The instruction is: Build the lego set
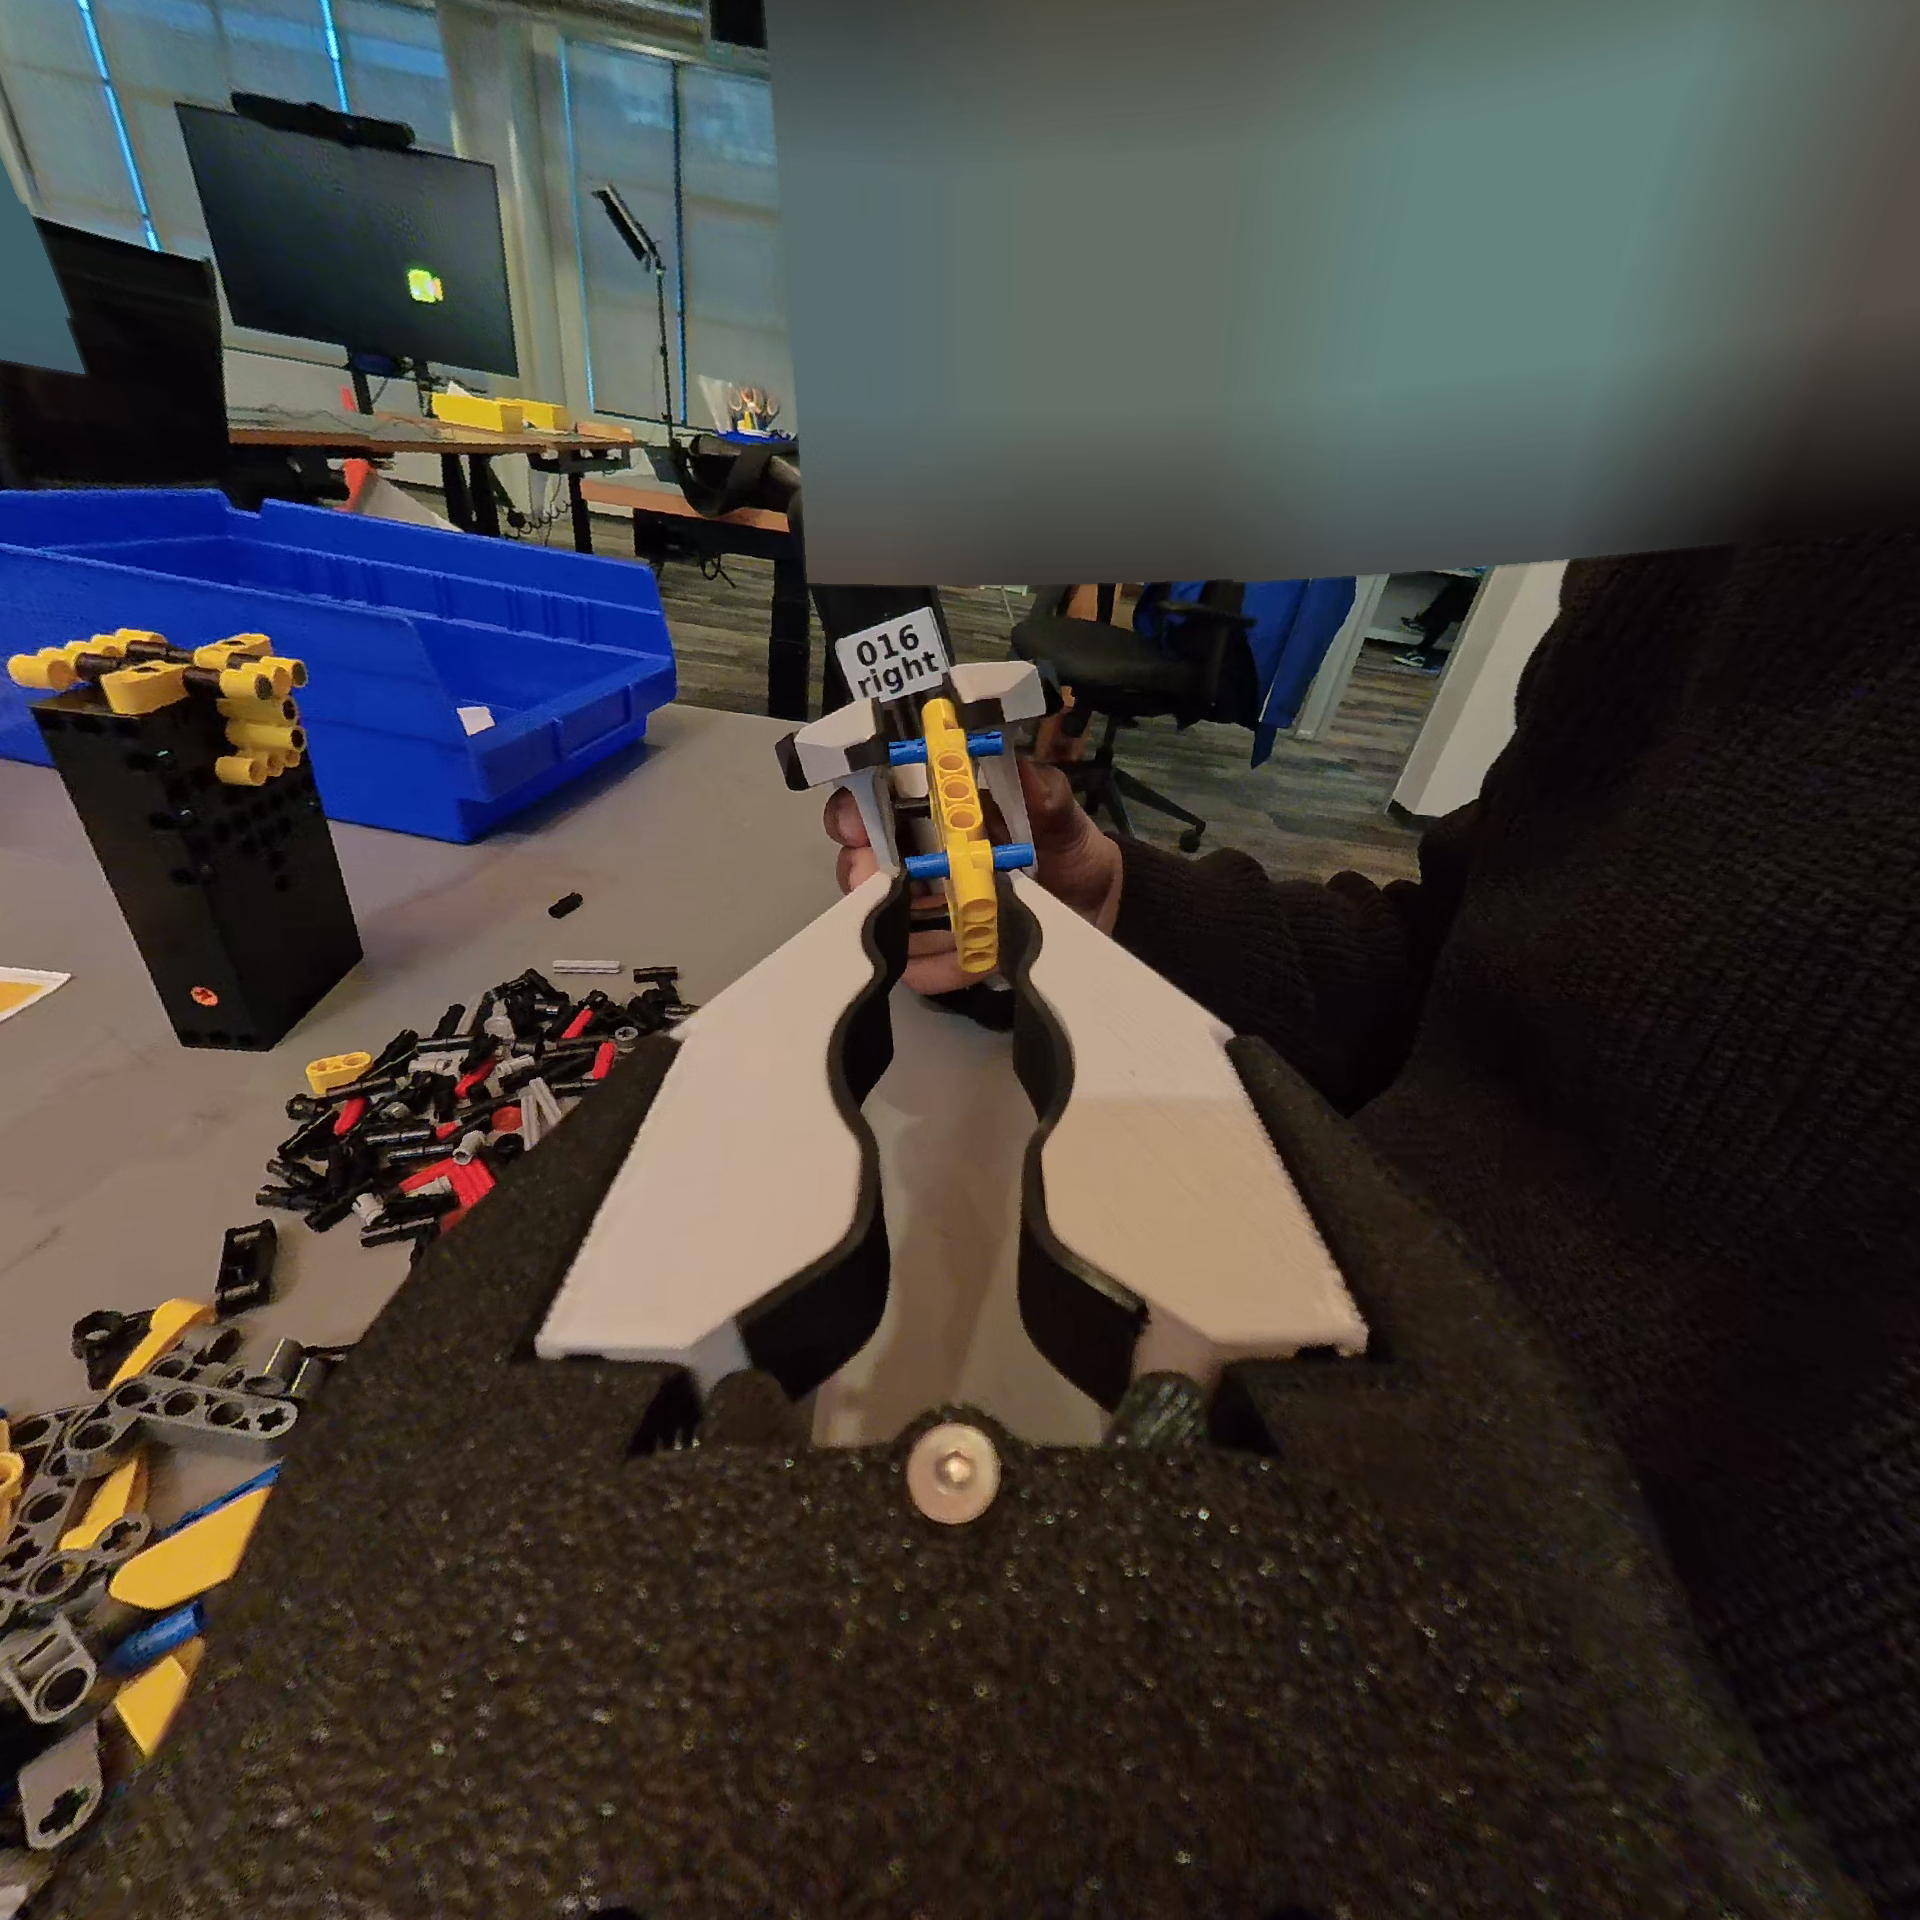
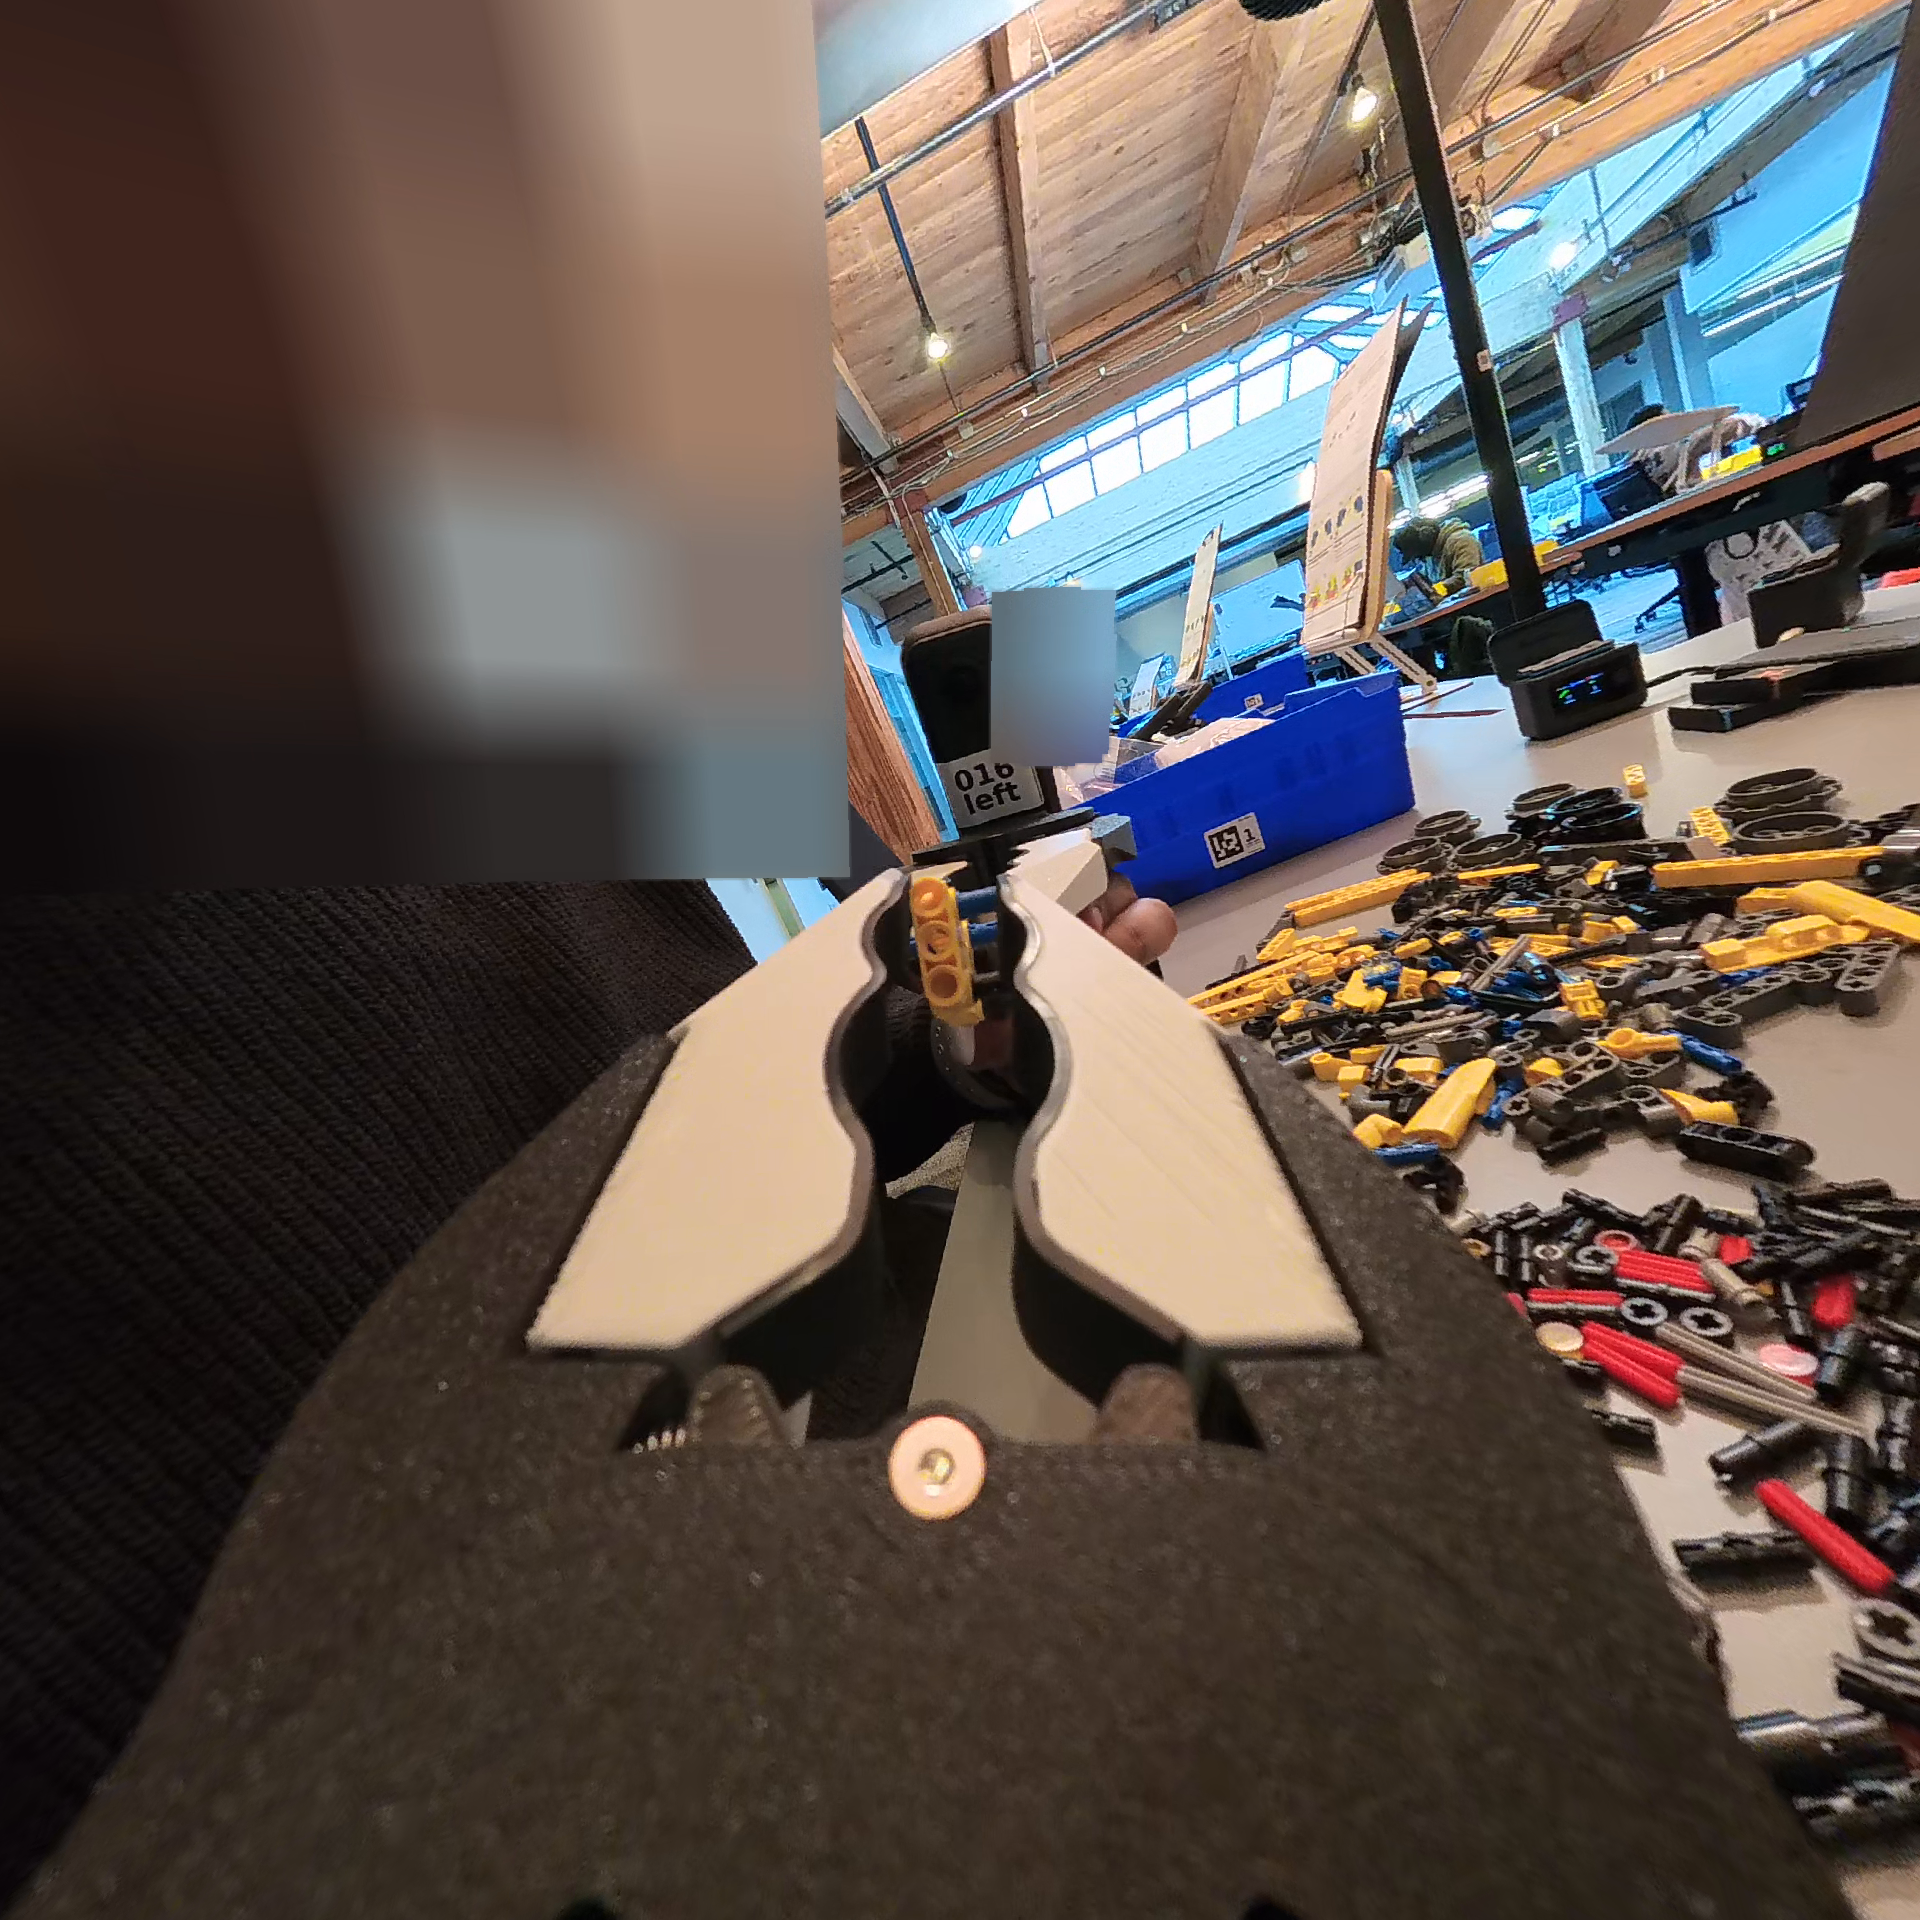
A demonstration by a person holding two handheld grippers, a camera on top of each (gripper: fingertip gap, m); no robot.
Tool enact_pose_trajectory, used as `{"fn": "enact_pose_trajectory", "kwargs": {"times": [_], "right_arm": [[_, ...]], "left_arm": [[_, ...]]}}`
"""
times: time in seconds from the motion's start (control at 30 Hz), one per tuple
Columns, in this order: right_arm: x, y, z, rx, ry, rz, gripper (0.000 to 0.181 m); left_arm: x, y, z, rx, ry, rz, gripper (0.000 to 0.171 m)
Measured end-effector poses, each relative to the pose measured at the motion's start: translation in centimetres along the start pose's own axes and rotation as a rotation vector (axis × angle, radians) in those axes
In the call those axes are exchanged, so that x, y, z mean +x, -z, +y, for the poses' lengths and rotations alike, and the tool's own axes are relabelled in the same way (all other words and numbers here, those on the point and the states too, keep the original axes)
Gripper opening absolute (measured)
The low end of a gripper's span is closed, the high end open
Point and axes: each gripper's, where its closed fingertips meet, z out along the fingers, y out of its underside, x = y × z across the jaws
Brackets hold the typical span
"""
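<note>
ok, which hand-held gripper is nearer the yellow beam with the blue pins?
Right. The yellow beam sits between the fingertips of the right hand-held gripper; the left hand-held gripper faces it, tips just reaching the beam's end.

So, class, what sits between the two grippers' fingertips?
A yellow beam with blue pins through it lies between the left gripper and right gripper. Both wrist views show it.
</note>
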Motion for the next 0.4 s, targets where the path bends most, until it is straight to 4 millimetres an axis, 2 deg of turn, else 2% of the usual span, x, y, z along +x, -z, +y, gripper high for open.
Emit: {"fn": "enact_pose_trajectory", "kwargs": {"times": [0.2, 0.4], "right_arm": [[0.21, 0.14, -0.25, 0.016, 0.008, 0.017, 0.015], [0.17, 0.43, -0.75, 0.042, 0.057, 0.036, 0.015]], "left_arm": [[-0.39, -0.1, -0.02, 0.006, 0.006, -0.035, 0.017], [-0.97, 0.49, -0.77, 0.06, 0.088, -0.028, 0.024]]}}
